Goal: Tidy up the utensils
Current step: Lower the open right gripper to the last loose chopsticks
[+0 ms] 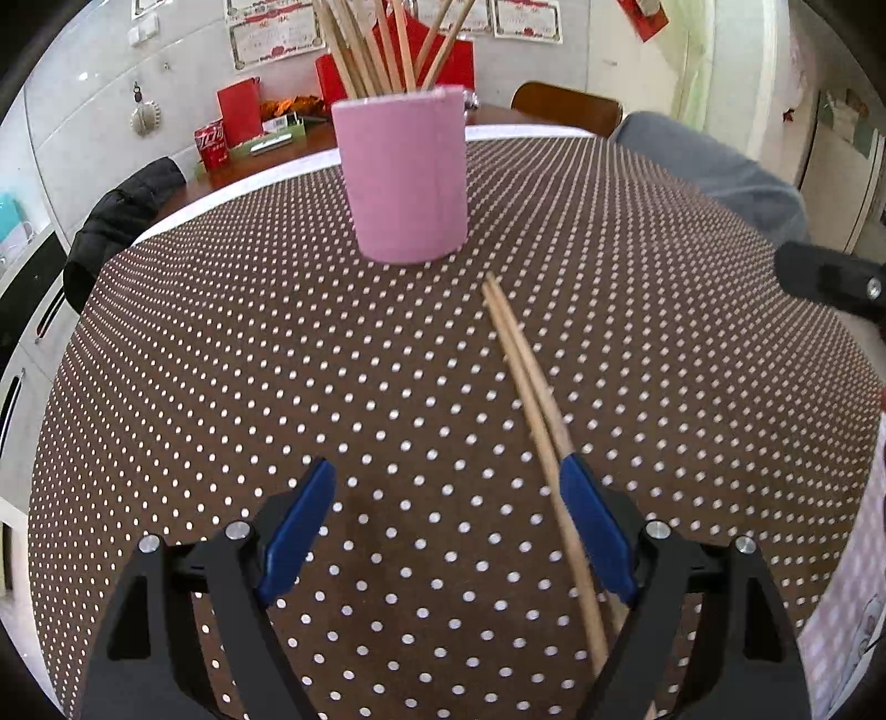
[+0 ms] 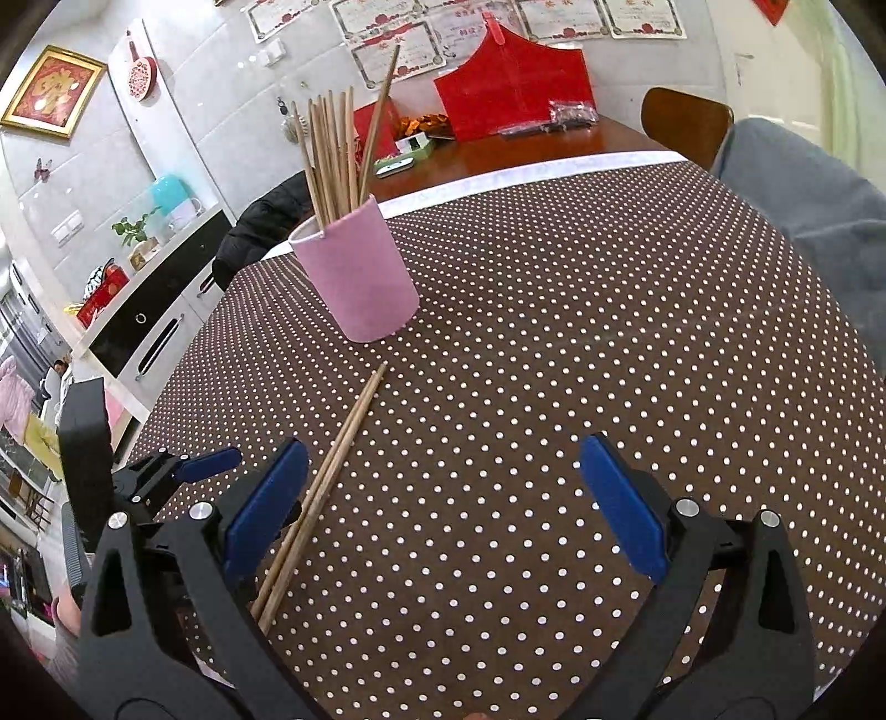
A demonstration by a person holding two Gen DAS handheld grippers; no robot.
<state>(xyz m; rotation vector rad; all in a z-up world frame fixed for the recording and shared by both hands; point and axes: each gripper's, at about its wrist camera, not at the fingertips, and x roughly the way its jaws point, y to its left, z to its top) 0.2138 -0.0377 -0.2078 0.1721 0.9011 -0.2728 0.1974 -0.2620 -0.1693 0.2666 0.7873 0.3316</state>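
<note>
Tabletop [image 1: 221,343], round, under a brown white-dotted cloth, is filling both views. A pink cup [image 1: 404,177] is standing upright toward the far side, already bristling with wooden chopsticks [image 1: 382,50]. One loose pair of chopsticks [image 1: 523,365] is lying flat on the cloth just near of the cup, tips pointing at it, thick ends running toward the cameras.

Step in hand, as I judge it: the approach to that last loose pair; nothing is being carried yet. Left claw [image 1: 448,520] is standing spread, empty, with the pair passing along the inside of its right finger. Right claw [image 2: 443,498] is likewise spread and empty, the pair lying by its left finger.

Next move likely calls for centring one claw across the shafts, closing on both sticks together, then lifting and tipping them upright over the cup's mouth.

Hard to make out: whether the fingers are brushing the sticks or hanging above them; the thick ends are disappearing under the claw frames; the tops of the standing chopsticks are cut off in the left view.
</note>
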